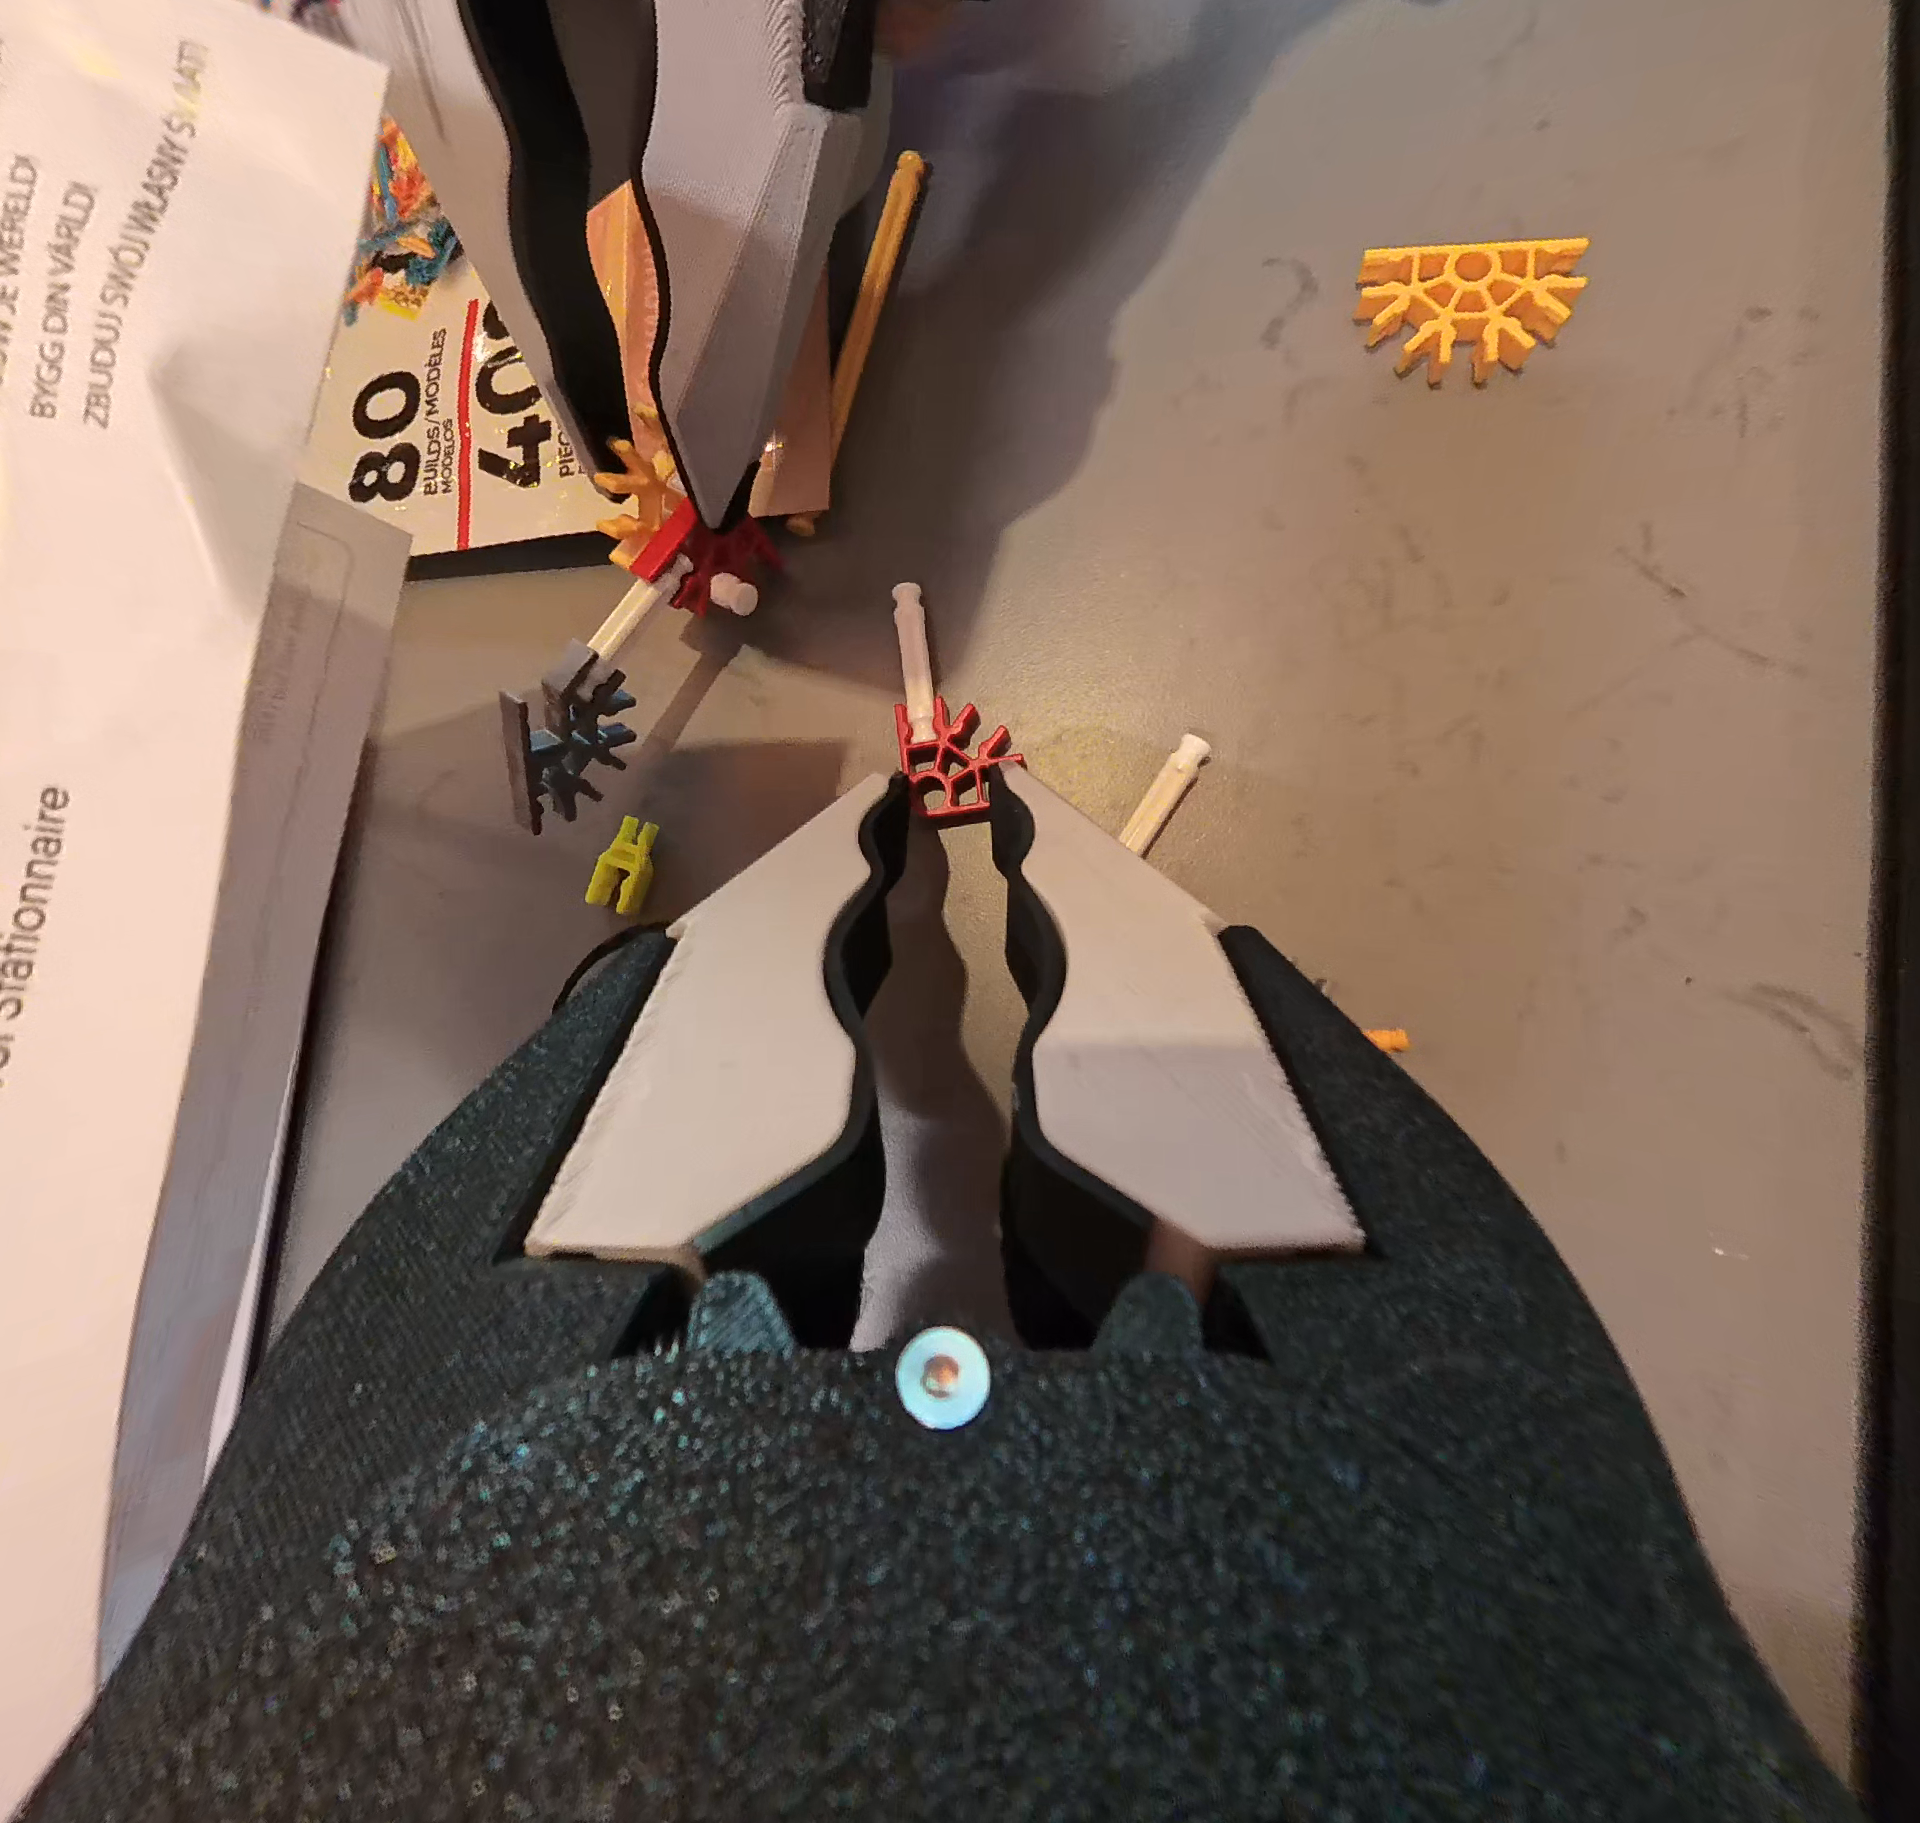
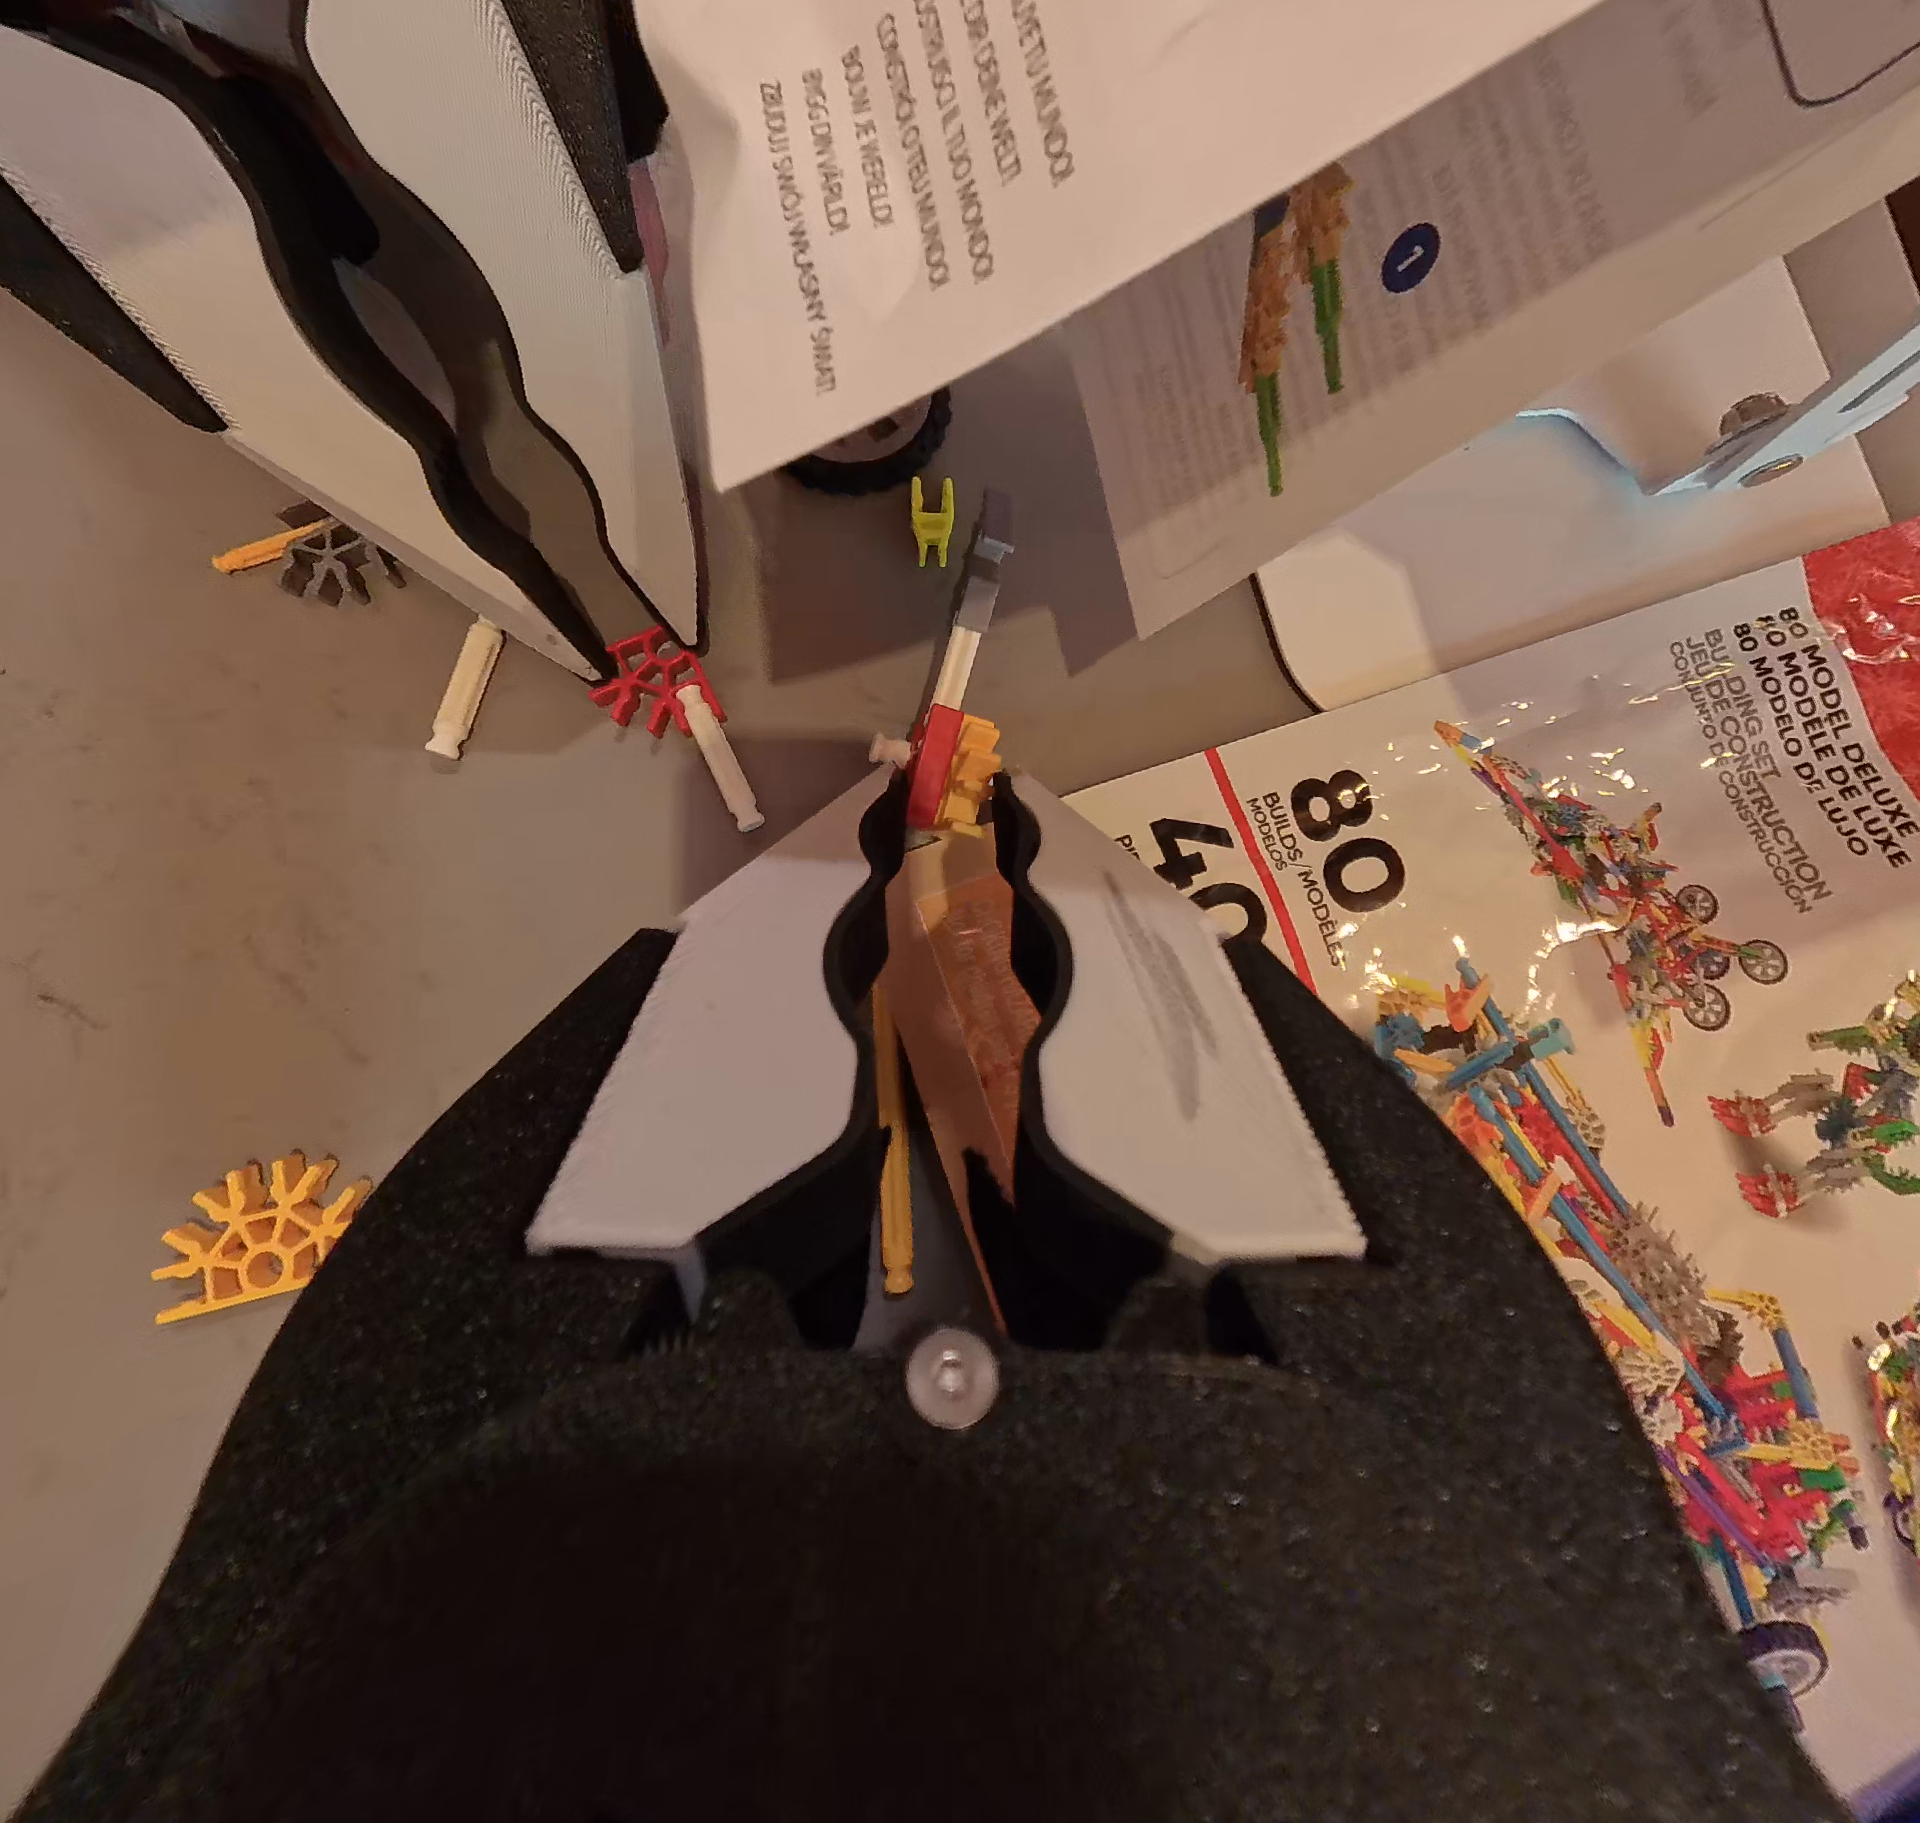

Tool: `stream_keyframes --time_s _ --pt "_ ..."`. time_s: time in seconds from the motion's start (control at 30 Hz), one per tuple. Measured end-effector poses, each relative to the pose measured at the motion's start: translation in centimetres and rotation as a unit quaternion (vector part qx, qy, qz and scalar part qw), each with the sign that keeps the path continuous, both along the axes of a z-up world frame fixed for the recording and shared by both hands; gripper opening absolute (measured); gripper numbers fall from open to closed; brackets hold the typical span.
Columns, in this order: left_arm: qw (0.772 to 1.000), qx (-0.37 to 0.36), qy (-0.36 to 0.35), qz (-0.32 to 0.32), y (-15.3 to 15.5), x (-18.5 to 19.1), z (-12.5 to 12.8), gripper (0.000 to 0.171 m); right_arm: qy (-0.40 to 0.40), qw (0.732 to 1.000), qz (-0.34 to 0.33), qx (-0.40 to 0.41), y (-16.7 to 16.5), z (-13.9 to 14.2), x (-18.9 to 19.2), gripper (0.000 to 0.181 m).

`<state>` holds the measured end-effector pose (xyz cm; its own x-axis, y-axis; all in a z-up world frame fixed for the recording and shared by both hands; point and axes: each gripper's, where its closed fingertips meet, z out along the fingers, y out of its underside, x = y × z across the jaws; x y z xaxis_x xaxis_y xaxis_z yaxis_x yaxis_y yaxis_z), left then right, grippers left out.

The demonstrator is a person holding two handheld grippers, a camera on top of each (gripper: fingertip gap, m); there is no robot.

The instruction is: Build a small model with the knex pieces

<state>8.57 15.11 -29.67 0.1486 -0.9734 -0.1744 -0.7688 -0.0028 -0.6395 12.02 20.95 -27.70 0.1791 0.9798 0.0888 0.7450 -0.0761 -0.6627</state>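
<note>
At frame centre, the left gripper [image 1: 948, 786] pinches a red connector [image 1: 951, 760] by its edge, its white rod [image 1: 914, 646] pointing away; it could twist loose. The right gripper [image 2: 940, 786], jaws closed on a red-and-yellow connector assembly [image 2: 951, 765], may drop it onto the counter [image 1: 1455, 630].

Both wrist cameras look steeply down, close to the grey tabletop [image 1: 1455, 630], from opposite sides of the red connector [image 1: 951, 760], sharing it, the white rod [image 2: 717, 760] beside it and the printed box [image 2: 1558, 942] beyond.
</note>
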Motion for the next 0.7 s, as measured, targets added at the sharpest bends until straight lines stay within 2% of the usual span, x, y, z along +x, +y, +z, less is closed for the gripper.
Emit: stream_keyframes --time_s 0.13,0.23,0.4,0.57,0.7 --pt "1.0 0.02 0.007 -0.001 -0.2 0.0 0.0 0.013 0.0 1.0 0.002 0.002 -0.2 0.0 0.0 0.015" --pt "0.999 0.042 0.013 -0.002 -0.6 0.2 -0.1 0.007 0.007 1.0 0.003 0.003 -0.3 0.2 -0.1 0.006" --pt "0.996 0.09 0.031 0.005 -0.4 0.3 0.0 0.005 0.007 1.0 0.004 0.004 -0.4 0.2 0.1 0.006" --pt "0.998 0.061 0.004 0.026 0.2 0.0 0.9 0.024 0.02 1.0 0.005 0.0 -0.7 0.7 0.1 0.006" --pt "0.999 0.035 0.007 0.039 0.5 0.3 0.3 0.028 0.024 1.0 0.007 0.007 -0.8 1.0 -0.1 0.013"
